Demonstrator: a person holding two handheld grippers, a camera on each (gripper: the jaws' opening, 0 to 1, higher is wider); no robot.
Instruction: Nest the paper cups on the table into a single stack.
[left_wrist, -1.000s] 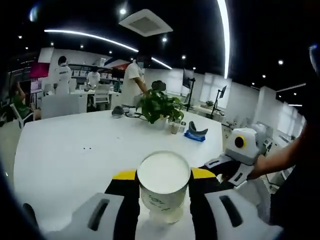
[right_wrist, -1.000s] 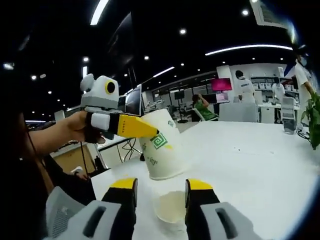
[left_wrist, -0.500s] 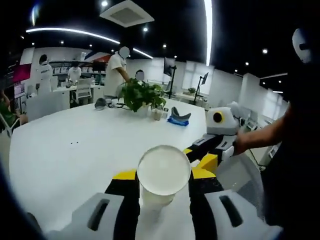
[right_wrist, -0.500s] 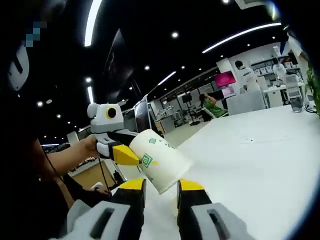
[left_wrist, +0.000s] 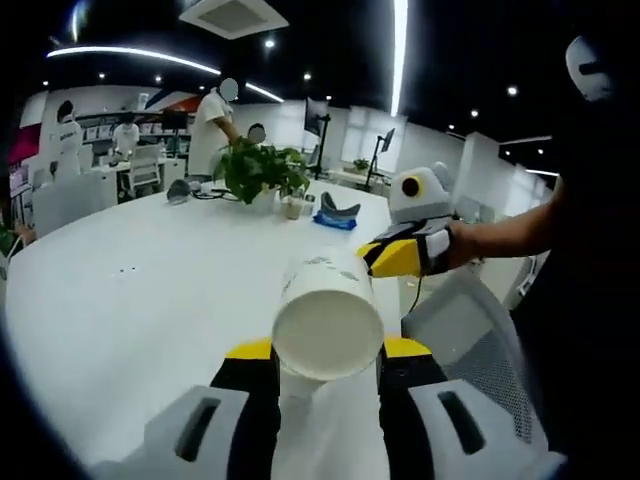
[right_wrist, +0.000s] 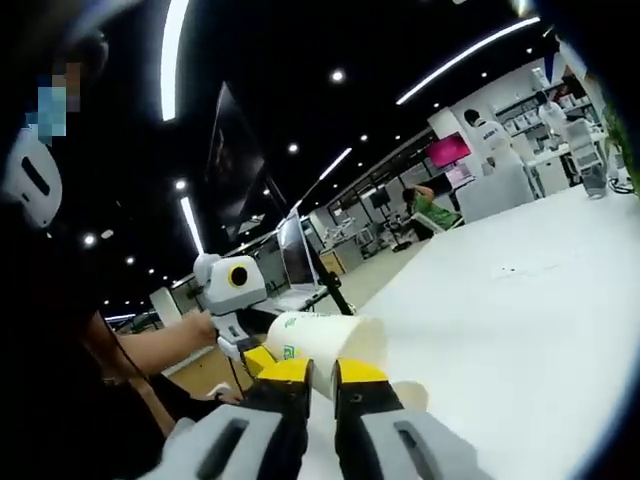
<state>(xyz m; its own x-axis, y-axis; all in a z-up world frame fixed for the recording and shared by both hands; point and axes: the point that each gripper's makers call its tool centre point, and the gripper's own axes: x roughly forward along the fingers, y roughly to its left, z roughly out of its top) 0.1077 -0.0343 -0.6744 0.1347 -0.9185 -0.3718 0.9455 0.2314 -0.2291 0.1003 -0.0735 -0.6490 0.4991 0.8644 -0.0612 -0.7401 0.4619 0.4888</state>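
A white paper cup with green print lies sideways between the jaws of my left gripper, which is shut on it. Its round base faces the camera and its mouth points away. In the right gripper view the same cup hangs just past my right gripper, with the left gripper and a hand behind it. My right jaws stand almost together, pinching the wall of a second paper cup that shows beside the right jaw. The right gripper sits at the far end of the held cup.
The big white table stretches away, with a potted plant, small jars and a blue object at its far side. A mesh chair stands by the near edge. People stand at desks in the background.
The left gripper's cup has tipped from upright to lying sideways and has come level with the right gripper. The right jaws have drawn much closer together. Both cameras have moved.
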